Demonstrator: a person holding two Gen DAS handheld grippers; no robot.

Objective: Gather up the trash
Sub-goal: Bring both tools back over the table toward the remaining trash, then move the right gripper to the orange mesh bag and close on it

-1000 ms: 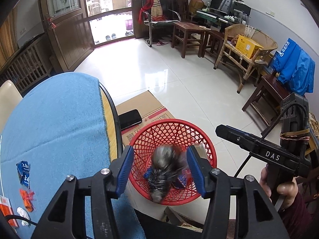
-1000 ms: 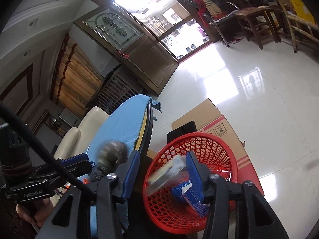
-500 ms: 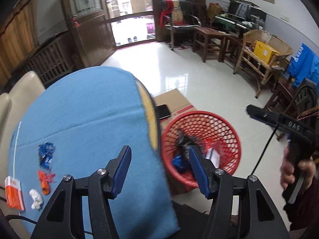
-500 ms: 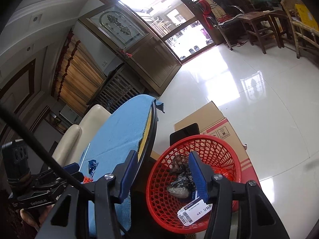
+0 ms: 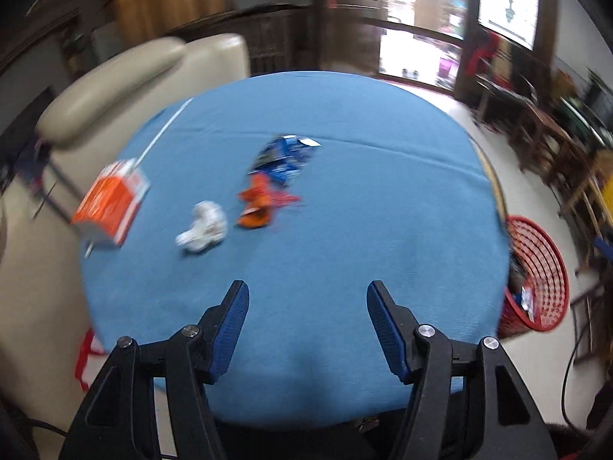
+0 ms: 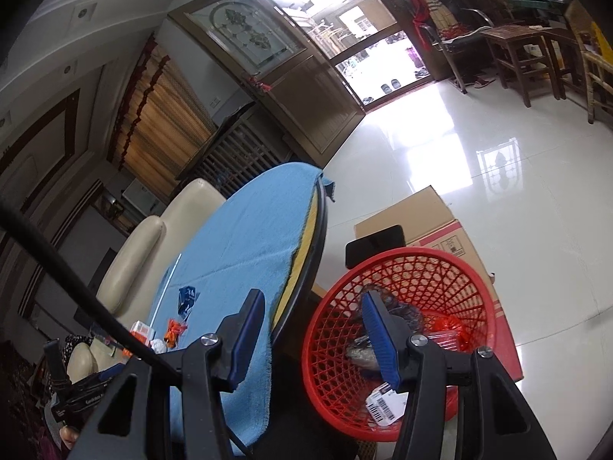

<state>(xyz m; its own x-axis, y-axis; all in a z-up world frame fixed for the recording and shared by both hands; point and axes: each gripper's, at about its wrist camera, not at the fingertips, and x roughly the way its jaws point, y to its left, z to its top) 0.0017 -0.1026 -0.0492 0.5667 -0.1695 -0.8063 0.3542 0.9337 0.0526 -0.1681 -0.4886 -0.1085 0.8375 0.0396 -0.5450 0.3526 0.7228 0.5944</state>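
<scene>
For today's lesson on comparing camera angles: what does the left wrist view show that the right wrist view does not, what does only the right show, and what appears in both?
Only the left wrist view shows the left gripper end-on, jaws opening with nothing between them, over the blue tablecloth.

Only the right wrist view shows the right gripper, open and empty, the cardboard box, the black phone and a barcode label in the basket.

Both show the red basket, the orange carton, white wad, orange wrapper and blue wrapper.
</scene>
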